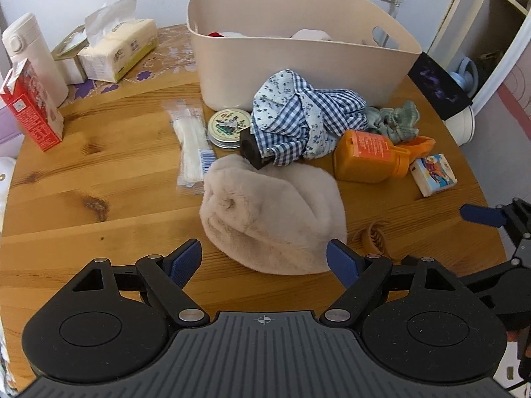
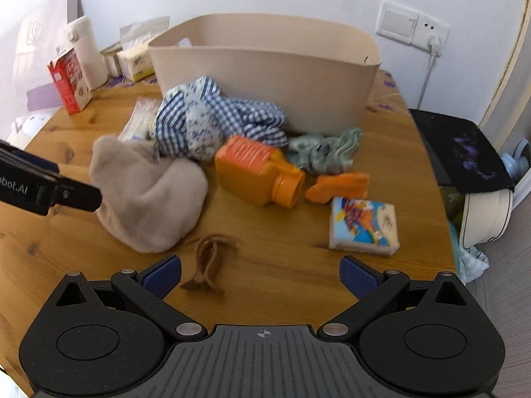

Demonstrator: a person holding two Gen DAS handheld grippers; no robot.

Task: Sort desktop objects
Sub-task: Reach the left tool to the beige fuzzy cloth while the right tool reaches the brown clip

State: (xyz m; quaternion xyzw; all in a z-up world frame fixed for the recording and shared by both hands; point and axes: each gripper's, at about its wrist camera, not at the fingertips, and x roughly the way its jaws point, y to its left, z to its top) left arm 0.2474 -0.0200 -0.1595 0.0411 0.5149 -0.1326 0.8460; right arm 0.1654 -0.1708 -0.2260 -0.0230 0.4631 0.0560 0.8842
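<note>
Left gripper [image 1: 264, 260]: fingers spread wide, grasping nothing, hovering just short of the beige fluffy hat [image 1: 272, 214], which is lying toward the near edge of the desk [image 1: 83, 172].
Right gripper [image 2: 260, 277]: fingers likewise released and empty, pointing over the brown hair claw [image 2: 209, 262] near the desk's near edge.
Bin [image 1: 298, 56]: beige, sitting at the far edge, already holding a few things; its contents are too hidden to name.
Clutter in between: checked cloth [image 1: 298, 119] bunched against the bin wall, orange bottle [image 2: 259, 172] lying on its side beside it, green scrunchie [image 1: 395, 122], small printed box [image 2: 363, 227] toward the right edge.
Step in hand (judged): left gripper is lining up on the hat.
Doing it well: hat is soft and bulky, so bite into a fold near its crown rather than skimming the fur; close fully before lifting.
Watch: a dark block [image 1: 252, 147] is resting against the hat's far side and may be dragged along.
Clearance: lifting high over cloth and bin rim.
</note>
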